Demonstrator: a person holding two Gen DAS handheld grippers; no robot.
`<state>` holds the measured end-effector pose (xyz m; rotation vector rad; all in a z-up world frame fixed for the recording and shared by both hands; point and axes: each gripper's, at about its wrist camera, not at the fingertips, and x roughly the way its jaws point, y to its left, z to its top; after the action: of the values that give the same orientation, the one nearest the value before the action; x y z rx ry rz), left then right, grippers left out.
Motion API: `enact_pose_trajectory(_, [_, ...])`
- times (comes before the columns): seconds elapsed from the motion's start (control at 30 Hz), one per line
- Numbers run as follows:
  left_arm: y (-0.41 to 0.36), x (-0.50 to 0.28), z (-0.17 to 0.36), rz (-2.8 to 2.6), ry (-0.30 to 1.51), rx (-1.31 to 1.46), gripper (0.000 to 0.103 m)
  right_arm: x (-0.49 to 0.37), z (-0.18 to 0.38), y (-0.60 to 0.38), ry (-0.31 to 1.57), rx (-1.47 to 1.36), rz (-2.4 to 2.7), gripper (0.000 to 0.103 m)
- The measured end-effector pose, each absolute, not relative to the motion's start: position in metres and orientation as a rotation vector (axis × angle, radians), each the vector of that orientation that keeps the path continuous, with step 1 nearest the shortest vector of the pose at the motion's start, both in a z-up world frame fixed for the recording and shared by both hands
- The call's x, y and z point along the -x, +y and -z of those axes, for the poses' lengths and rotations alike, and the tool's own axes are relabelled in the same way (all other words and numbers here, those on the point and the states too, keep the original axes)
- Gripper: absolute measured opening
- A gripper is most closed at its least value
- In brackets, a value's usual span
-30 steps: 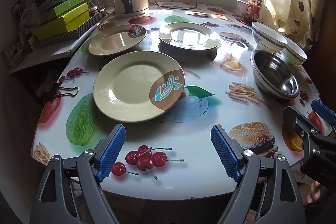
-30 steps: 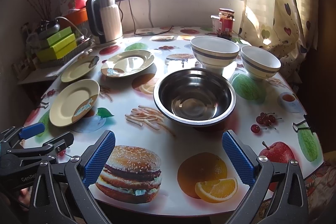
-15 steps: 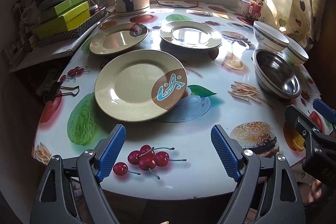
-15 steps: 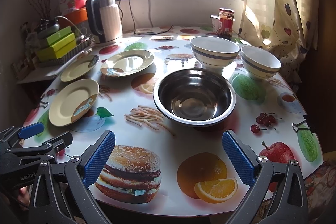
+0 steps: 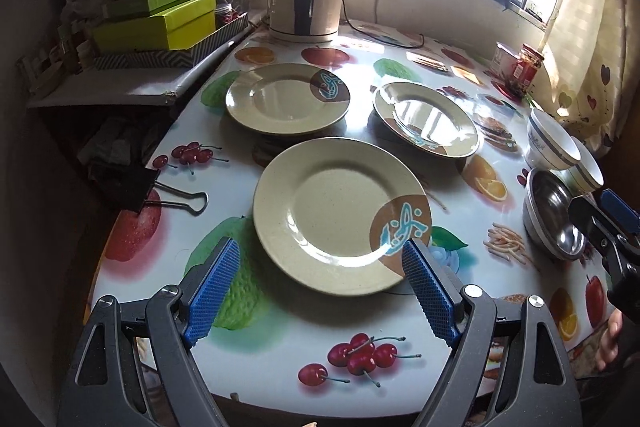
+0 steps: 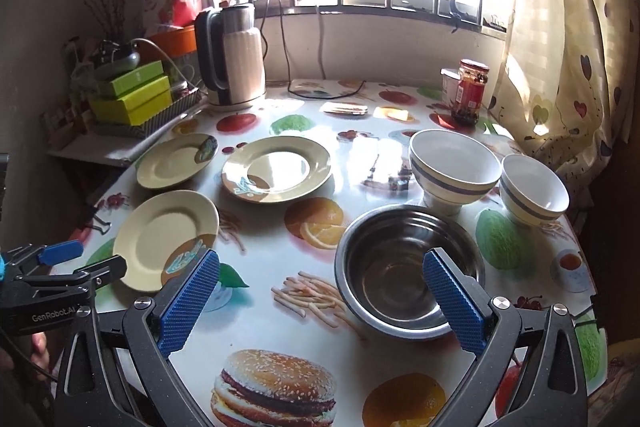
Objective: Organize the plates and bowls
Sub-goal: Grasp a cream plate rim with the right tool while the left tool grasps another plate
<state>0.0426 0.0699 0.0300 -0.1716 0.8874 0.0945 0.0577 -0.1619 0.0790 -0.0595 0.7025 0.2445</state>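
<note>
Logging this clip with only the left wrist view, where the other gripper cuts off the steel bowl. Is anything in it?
Observer: No. The right wrist view shows the steel bowl whole and empty.
Operator: Are the two striped bowls nested?
Observer: No. The larger striped bowl and the smaller striped bowl stand side by side behind the steel bowl. The right gripper is open and holds nothing.

Cream plates [image 5: 340,215] marked with a brown patch and blue motif, white bowls [image 6: 454,163] banded in grey-blue and a silver steel bowl [image 6: 408,267] are seen on a white counter [image 6: 260,323] printed with fruit, fries and burgers.
</note>
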Motion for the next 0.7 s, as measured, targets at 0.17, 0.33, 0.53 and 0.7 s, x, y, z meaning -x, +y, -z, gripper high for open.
enact_pose_trajectory(0.17, [0.101,-0.058,-0.038,-0.128,0.871,0.207,0.082,-0.083,-0.09,-0.137,0.703,0.05,-0.309,0.103])
enact_pose_trajectory(0.33, [0.127,-0.078,-0.041,-0.14,0.876,0.237,0.076,-0.112,-0.098,-0.111,0.699,0.036,-0.373,0.103])
enact_pose_trajectory(0.53, [0.153,-0.103,-0.041,-0.162,0.896,0.272,0.074,-0.153,-0.096,-0.081,0.735,0.032,-0.432,0.095])
enact_pose_trajectory(0.7, [0.169,-0.123,-0.037,-0.174,0.91,0.321,0.074,-0.188,-0.084,-0.062,0.794,0.021,-0.442,0.082])
